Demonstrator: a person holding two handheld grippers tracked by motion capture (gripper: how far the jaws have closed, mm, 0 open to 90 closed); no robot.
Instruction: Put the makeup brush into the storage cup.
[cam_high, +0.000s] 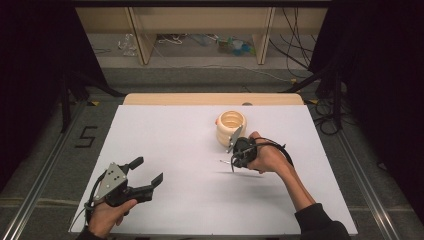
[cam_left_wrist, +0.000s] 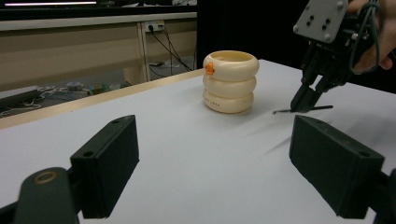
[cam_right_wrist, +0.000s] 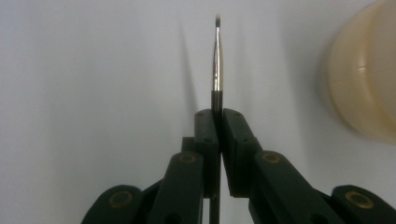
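Note:
A thin paintbrush (cam_right_wrist: 217, 60) with a metal ferrule and a small tip sticks out past my right gripper (cam_right_wrist: 217, 114), whose jaws are shut on its dark handle. In the high view the right gripper (cam_high: 234, 161) hovers just above the white table, a little in front of a cream ribbed pot (cam_high: 231, 127), and the brush (cam_high: 223, 162) points left. The pot (cam_left_wrist: 230, 81) stands upright, with a small orange piece at its rim. My left gripper (cam_high: 149, 170) rests at the table's near left, open with nothing between its jaws.
The white tabletop (cam_high: 175, 140) has a wooden strip along its far edge. Beyond it are wooden furniture legs and loose cables on the floor. Dark curtains and stands flank both sides.

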